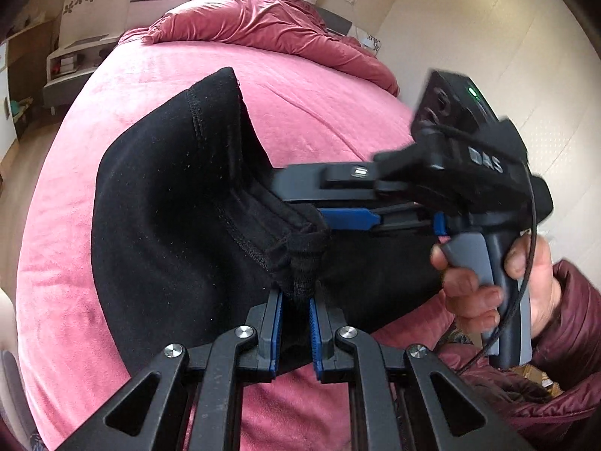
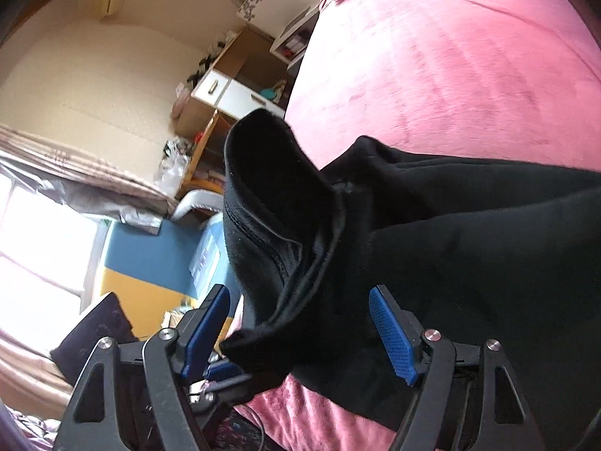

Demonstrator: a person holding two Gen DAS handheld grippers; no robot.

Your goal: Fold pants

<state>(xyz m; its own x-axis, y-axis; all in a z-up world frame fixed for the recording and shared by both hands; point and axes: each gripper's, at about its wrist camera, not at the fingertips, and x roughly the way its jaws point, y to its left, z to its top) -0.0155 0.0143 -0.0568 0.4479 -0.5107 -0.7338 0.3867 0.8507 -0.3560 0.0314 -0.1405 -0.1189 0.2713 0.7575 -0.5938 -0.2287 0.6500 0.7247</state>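
The black pants (image 1: 169,203) lie on the pink bed (image 1: 150,86), with one end lifted. My left gripper (image 1: 295,302) is shut on a bunched black edge of the pants. My right gripper (image 2: 300,323) is open, its blue pads wide apart on either side of a raised fold of the pants (image 2: 432,248). In the left wrist view the right gripper (image 1: 300,203) reaches in from the right, its fingers going into the fabric just above my left gripper.
A crumpled red duvet (image 1: 270,26) lies at the far end of the bed. Desks and shelves (image 2: 233,82) stand along the wall beyond the bed. A window (image 2: 33,248) is at the left of the right wrist view.
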